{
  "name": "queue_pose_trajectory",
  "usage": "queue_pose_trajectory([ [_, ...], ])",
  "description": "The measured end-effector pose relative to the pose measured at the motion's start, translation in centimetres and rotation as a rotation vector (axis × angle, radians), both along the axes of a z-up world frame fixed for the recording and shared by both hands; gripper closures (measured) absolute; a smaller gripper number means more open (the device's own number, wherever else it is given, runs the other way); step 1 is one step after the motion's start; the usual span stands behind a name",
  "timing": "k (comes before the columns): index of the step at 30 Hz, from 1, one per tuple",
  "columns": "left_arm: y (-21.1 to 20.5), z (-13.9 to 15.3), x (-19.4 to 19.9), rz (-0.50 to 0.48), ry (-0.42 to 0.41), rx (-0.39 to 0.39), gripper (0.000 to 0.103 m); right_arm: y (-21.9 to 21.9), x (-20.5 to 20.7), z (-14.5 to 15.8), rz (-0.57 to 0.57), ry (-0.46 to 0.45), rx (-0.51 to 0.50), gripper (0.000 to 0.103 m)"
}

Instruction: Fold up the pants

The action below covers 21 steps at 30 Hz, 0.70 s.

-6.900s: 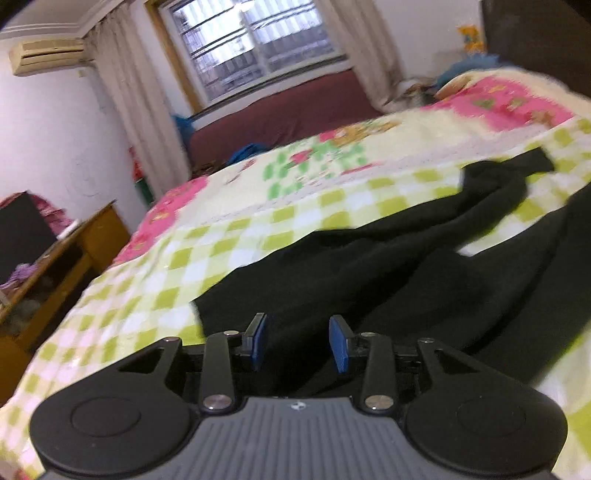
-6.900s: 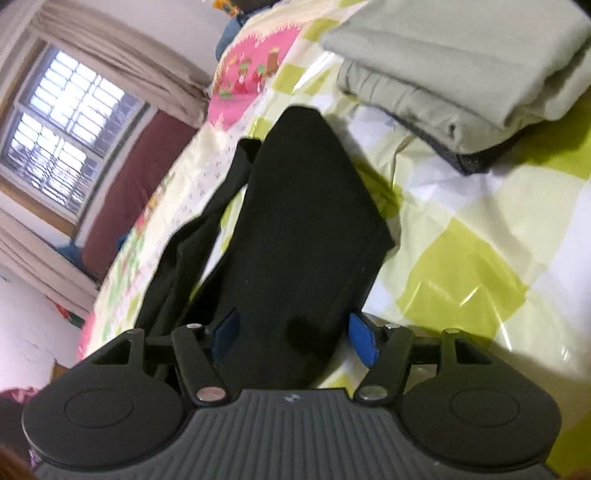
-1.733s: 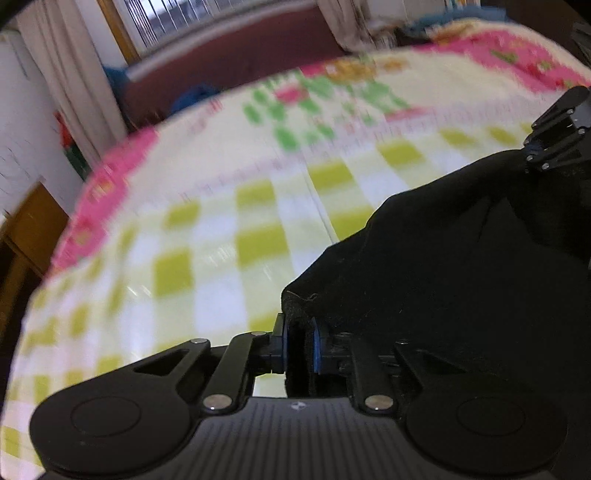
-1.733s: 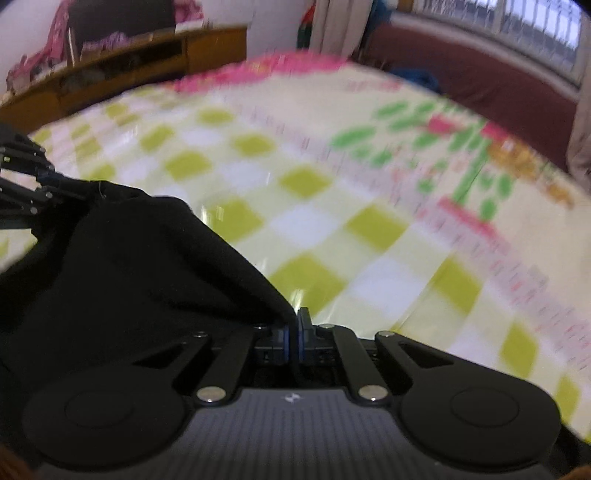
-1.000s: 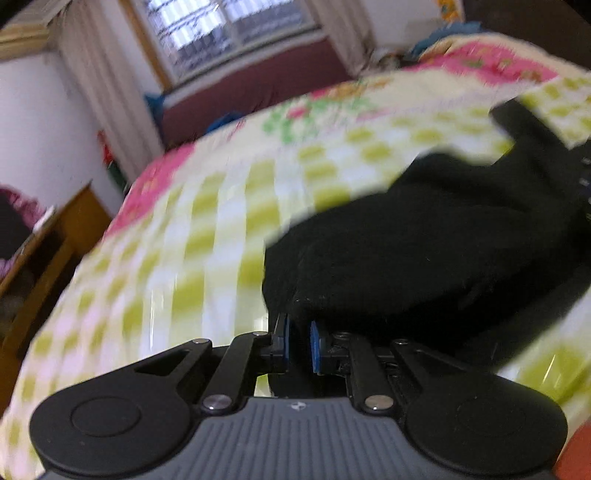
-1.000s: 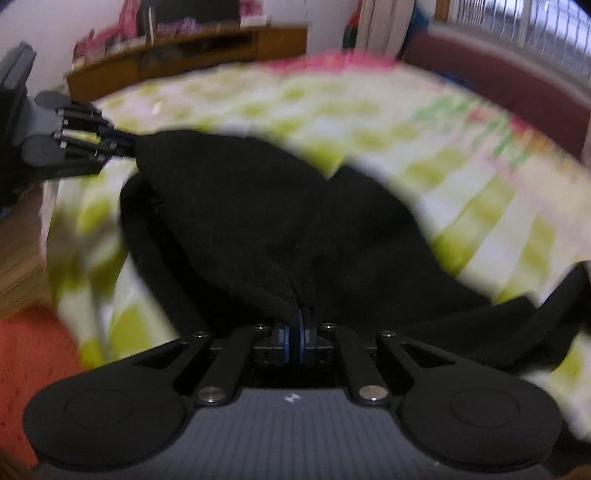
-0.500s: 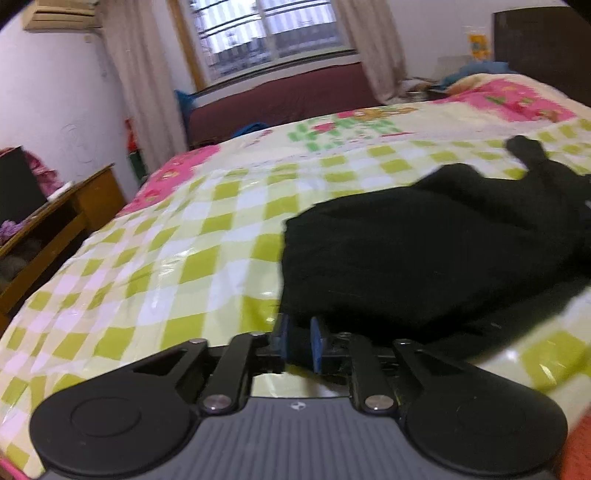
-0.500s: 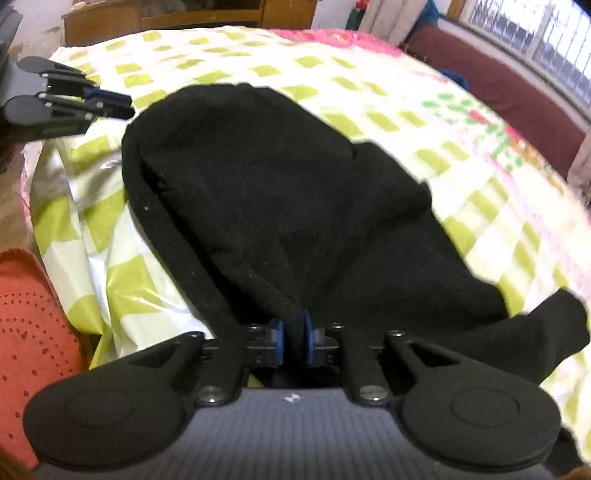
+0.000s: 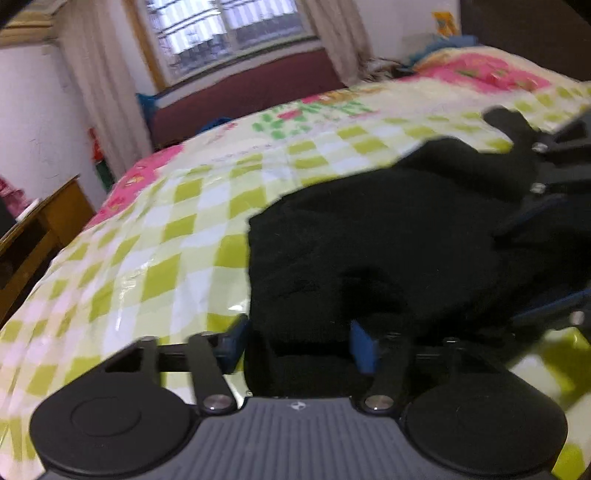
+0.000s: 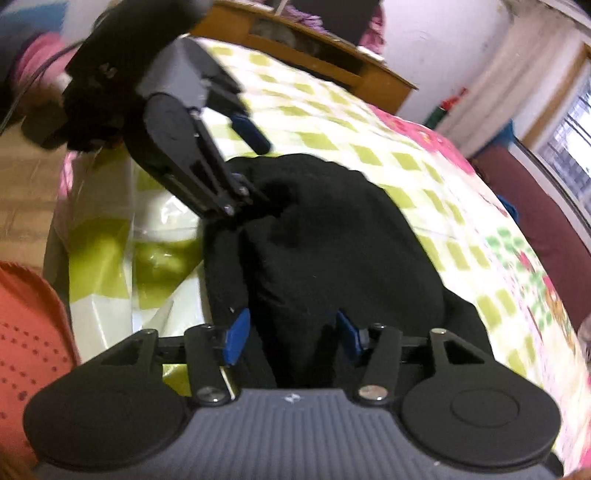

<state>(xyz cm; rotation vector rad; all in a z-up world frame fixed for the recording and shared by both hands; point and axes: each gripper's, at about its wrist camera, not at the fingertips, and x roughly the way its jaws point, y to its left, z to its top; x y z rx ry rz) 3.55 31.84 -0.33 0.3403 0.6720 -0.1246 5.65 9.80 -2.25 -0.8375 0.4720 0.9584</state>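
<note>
At the bed's [image 9: 173, 236] near edge, your left gripper [image 9: 299, 339] and right gripper [image 10: 291, 332] spread their fingers wide, leaving the pants [image 9: 388, 236] flat for folding.

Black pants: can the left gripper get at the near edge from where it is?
Probably yes: the left gripper is open with the black pants edge lying between its fingers, nothing in between.

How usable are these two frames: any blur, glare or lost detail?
Left wrist view: motion-blurred, window blown out, glare on the glossy bedcover. Right wrist view: left gripper smeared, black pants show almost no fold detail.
</note>
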Motion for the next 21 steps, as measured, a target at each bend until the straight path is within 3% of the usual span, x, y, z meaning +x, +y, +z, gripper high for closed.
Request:
queue_pose_trajectory([
  [5, 0.4, 0.8, -0.2, 0.004, -0.017, -0.047, 0.058, 1.8, 0.5, -0.4, 0.007, -0.023, 0.043, 0.053],
  [7, 0.9, 1.3, -0.2, 0.008, -0.02, -0.076, 0.061, 2.8, 0.7, -0.7, -0.007, -0.015, 0.032, 0.066],
  [8, 1.1, 1.5, -0.3, 0.009, -0.023, -0.081, 0.061, 3.2, 1.0, -0.7, -0.017, 0.011, 0.027, 0.085],
  [12, 1.6, 2.6, -1.4, 0.014, -0.055, -0.065, 0.062, 3.4, 0.6, 2.0, -0.03, 0.095, 0.121, 0.098],
  [15, 2.4, 3.7, -2.5, 0.038, -0.087, -0.086, 0.065, 3.5, -1.1, 3.8, 0.025, 0.116, 0.193, 0.102],
  [16, 2.7, 3.8, -2.7, 0.058, -0.089, -0.094, 0.083, 3.9, -1.5, 3.7, 0.04, 0.153, 0.201, 0.102],
  [21, 4.3, 1.3, -3.1, 0.174, -0.018, -0.103, 0.086, 4.9, -3.1, 1.2, 0.044, 0.156, 0.156, 0.101],
])
